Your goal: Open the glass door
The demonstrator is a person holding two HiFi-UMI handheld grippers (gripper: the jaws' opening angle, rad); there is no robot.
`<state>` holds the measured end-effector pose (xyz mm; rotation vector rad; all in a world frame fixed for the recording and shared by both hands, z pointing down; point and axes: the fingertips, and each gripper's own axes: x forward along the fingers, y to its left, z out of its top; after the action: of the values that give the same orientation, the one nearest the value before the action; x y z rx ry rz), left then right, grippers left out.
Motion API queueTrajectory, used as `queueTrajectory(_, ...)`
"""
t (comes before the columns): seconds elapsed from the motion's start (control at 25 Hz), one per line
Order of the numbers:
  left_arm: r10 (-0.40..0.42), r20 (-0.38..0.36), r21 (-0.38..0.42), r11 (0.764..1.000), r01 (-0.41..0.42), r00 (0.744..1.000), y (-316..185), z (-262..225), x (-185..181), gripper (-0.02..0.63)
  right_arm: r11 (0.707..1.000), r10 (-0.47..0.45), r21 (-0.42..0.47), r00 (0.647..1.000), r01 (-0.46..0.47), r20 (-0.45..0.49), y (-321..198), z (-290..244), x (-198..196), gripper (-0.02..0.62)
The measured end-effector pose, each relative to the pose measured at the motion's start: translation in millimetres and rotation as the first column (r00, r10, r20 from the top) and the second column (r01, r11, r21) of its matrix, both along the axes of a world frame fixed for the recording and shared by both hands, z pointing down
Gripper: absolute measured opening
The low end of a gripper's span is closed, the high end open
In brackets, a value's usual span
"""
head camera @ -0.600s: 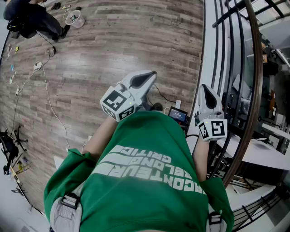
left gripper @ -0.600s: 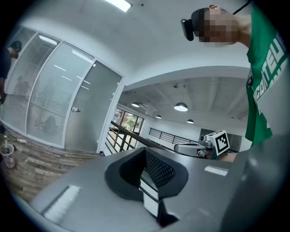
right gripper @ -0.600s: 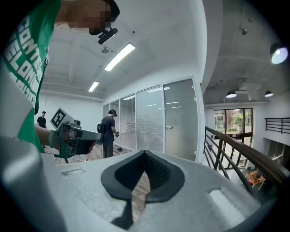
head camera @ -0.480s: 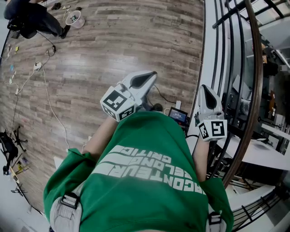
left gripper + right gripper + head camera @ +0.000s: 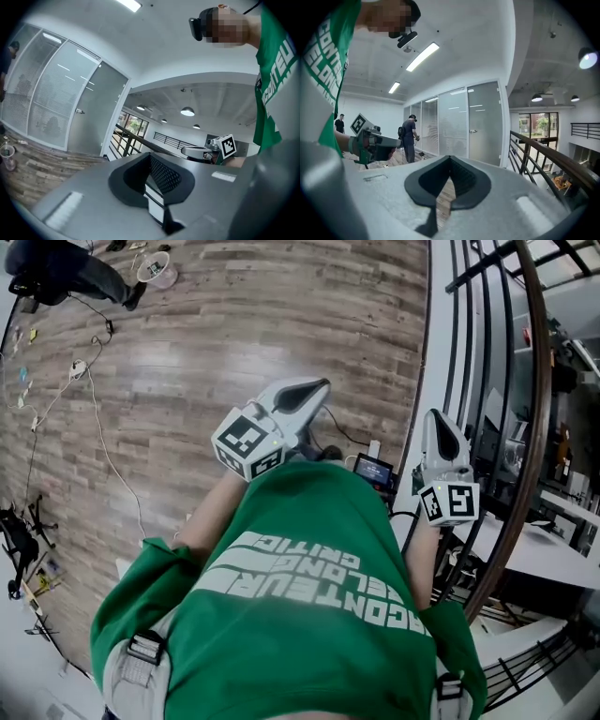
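— Where was the glass door found?

— It was made out in the right gripper view, at the end of a glazed partition and just beside the start of the railing. It lay across the wooden floor, well apart from both tools. It appeared to be closed, though its edge was too small to be judged with certainty.

— And how were the tools held?

— The left gripper was shown with its jaws drawn together at the tips, only a thin slit left below them. Nothing was caught between them. The right gripper was found the same, closed up and empty. Both were held out ahead of the person's green shirt.

— How was the door expected to handle?

— A tall pane like this was judged to be heavy and stiff. Its face was taken to be smooth and poor for gripping. It was also thought liable to be chipped if struck by hard jaws.

— Where was hold to be taken?

— On the small metal handle, set about mid-height at the pane's left edge. It was reckoned that one tool would have to be opened first and then closed around that handle. The pane would then have to be swung slowly, since its weight would be felt at once.
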<state>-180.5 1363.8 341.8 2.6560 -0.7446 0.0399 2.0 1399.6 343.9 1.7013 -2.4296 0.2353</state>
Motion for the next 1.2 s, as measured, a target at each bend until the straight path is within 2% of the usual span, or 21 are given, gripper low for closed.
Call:
queueTrajectory(0.36,-0.016,0.002,-0.016,1.0,0.016,1.0,-4.3,4.7,-26.3,0.014,1.0,0.019,-0.011,0.999,-0.019,-0.028,-0.8,1.1,-10.4,-0.008)
queueTrajectory(0.76,-0.011,0.0,-0.058,0.998,0.011,1.0,-23.0,22.7,-21.7,0.014,0.996,0.04,-0.074,0.998,-0.043,-0.046,-8.1,19.2,-1.2,-0.008)
queueTrajectory(1.04,-0.055,0.021,-0.047,0.997,0.056,0.998,-56.8,37.6,-1.8,0.014,0.998,-0.015,-0.069,0.999,0.012,-0.03,-53.9,43.9,18.6,-0.008)
queueTrajectory(1.2,-0.075,0.038,-0.063,0.995,0.077,0.996,-95.0,41.6,8.5,0.014,0.998,-0.02,-0.057,1.0,0.019,-0.019,-98.5,41.2,31.2,-0.008)
